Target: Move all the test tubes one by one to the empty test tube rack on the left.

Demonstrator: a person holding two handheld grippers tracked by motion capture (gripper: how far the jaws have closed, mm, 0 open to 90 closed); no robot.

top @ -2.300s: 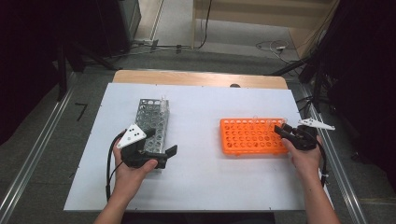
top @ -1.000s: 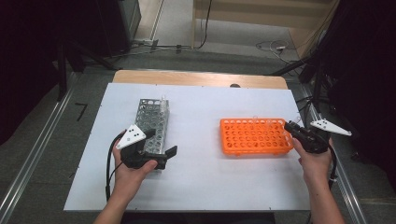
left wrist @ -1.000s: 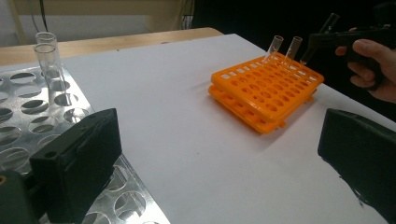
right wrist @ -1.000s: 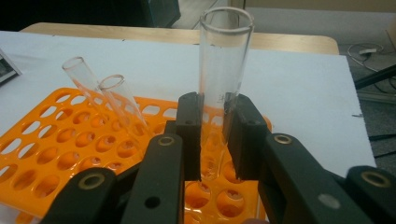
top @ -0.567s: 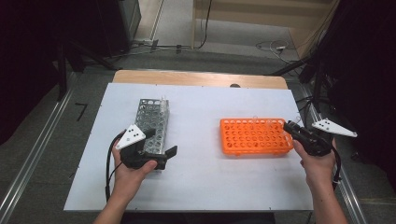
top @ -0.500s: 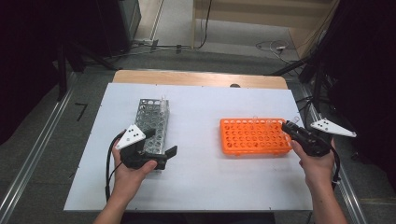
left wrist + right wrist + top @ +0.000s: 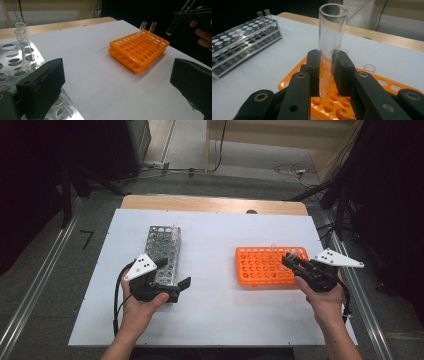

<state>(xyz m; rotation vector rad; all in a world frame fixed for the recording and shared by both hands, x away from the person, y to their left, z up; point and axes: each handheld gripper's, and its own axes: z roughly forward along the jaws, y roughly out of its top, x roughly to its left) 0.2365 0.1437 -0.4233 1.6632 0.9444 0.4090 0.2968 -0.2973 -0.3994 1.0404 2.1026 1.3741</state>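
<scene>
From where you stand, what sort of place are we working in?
Probably a lab-style recording bench: a white table holding an orange tube rack and a metal tube rack, a glass test tube in the right gripper, cables on the floor beyond.

Two black handheld grippers are seen in the high view, the left gripper point(image 7: 172, 287) at the near left and the right gripper point(image 7: 295, 263) at the near right. Each is topped by a pale three-cornered plate marked with small dark dots. A black cable is looped from the left one, and another is trailed from the right one. In the right gripper view, brass-coloured pivot rings are set into matt black linkage arms. Bare forearms are shown, with no sleeves.
</scene>
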